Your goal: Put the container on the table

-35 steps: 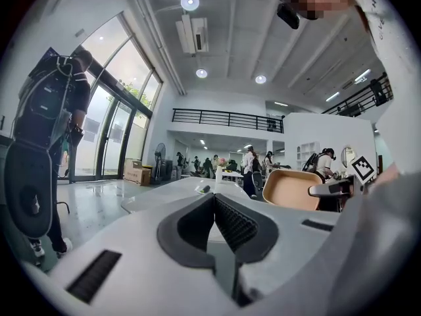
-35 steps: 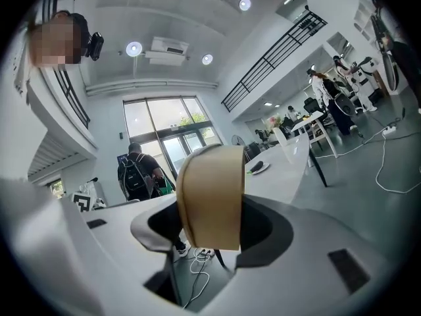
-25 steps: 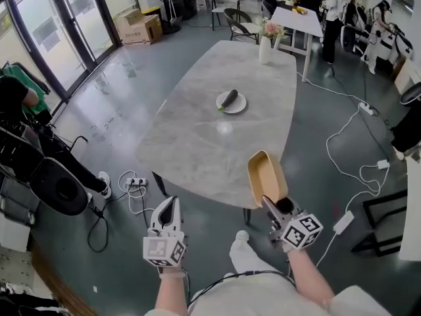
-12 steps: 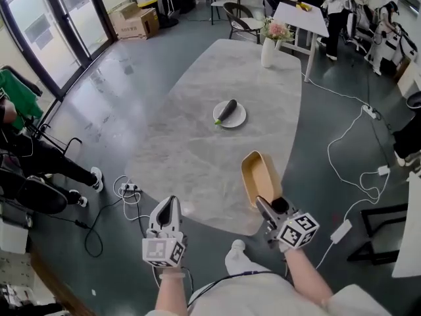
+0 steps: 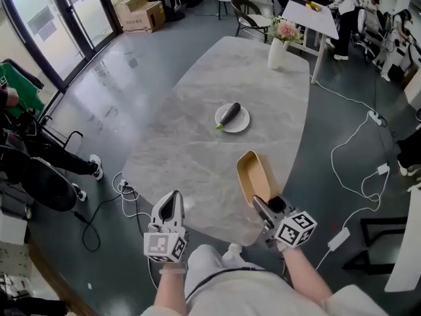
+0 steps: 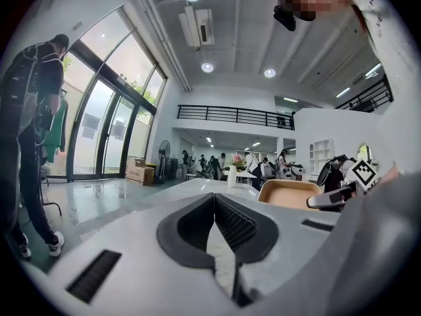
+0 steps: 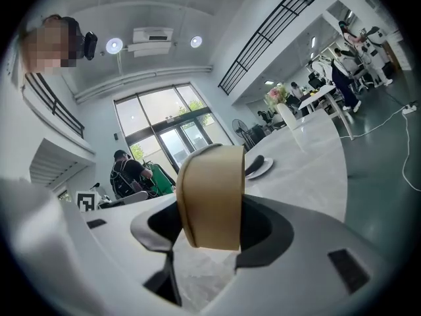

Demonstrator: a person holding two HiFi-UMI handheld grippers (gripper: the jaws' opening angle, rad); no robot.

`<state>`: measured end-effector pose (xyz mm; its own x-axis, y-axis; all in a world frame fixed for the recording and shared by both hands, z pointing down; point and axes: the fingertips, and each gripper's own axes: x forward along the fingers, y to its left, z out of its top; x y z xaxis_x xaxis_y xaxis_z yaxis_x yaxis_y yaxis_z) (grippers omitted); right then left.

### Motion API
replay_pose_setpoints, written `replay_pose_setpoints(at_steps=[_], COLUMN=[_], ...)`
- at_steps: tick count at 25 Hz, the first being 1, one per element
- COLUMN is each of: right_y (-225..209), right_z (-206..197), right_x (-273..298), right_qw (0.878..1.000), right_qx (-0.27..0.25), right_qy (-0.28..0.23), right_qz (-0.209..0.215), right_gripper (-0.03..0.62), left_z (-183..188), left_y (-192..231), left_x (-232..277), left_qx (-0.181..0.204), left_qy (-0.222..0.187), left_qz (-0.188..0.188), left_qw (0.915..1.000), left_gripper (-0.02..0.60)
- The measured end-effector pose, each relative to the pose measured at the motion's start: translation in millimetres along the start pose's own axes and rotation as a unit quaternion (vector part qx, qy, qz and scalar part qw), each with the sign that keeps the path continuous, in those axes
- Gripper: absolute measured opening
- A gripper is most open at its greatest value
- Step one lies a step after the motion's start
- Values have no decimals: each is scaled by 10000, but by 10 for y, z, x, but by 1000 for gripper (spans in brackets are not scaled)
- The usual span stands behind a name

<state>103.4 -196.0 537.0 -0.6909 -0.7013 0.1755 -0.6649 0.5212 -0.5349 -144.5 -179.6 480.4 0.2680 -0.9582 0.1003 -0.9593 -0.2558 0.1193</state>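
Observation:
The tan oblong container [image 5: 252, 173] hangs over the near end of the grey marble table [image 5: 191, 143], tilted with one end up. My right gripper [image 5: 264, 206] is shut on its near end. In the right gripper view the container [image 7: 210, 196] stands on edge between the jaws of that gripper [image 7: 209, 232]. My left gripper [image 5: 171, 204] hovers at the table's near edge, left of the container, with nothing in it. In the left gripper view the left gripper [image 6: 214, 206] has its pads closed together, and the container [image 6: 289, 193] shows to the right.
A white plate [image 5: 232, 119] with a dark eggplant [image 5: 229, 114] sits mid-table, and a white vase with flowers [image 5: 277, 50] stands at the far end. Cables and a power strip [image 5: 125, 186] lie on the floor. A person [image 5: 26, 157] sits at the left.
Both grippers have come forward to the table. The container, a second ago just short of the near edge, now hangs over the tabletop.

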Motion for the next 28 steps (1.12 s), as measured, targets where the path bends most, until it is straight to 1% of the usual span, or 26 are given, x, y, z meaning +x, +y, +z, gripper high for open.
replay_pose_setpoints(at_steps=[6,13,17,20,23,28], right_y=[1,63,39,55,69,64], right_z=[-52,-150,-233,-298,-297,-289], right_x=[269,732,1018,1232,1426,1678], right_qw=[9996,9974,9923,9846,9752,9630], right_qx=[171,542,1065,1612,2129,2625], right_qy=[203,451,624,673,575,537], right_qz=[108,156,82,94,179,288], right_gripper=[232,232,233,233,233,232], left_z=[12,119,119,73,59,21], left_y=[30,339,454,563,644,757], left_x=[136,452,609,698,795,936], left_qx=[10,41,85,74,76,43], left_qy=[91,85,179,289,364,431], left_qz=[-89,-142,-260,-327,-381,-421], left_qw=[9999,9999,9995,9990,9986,9982], left_gripper=[5,5,5,5,5,5])
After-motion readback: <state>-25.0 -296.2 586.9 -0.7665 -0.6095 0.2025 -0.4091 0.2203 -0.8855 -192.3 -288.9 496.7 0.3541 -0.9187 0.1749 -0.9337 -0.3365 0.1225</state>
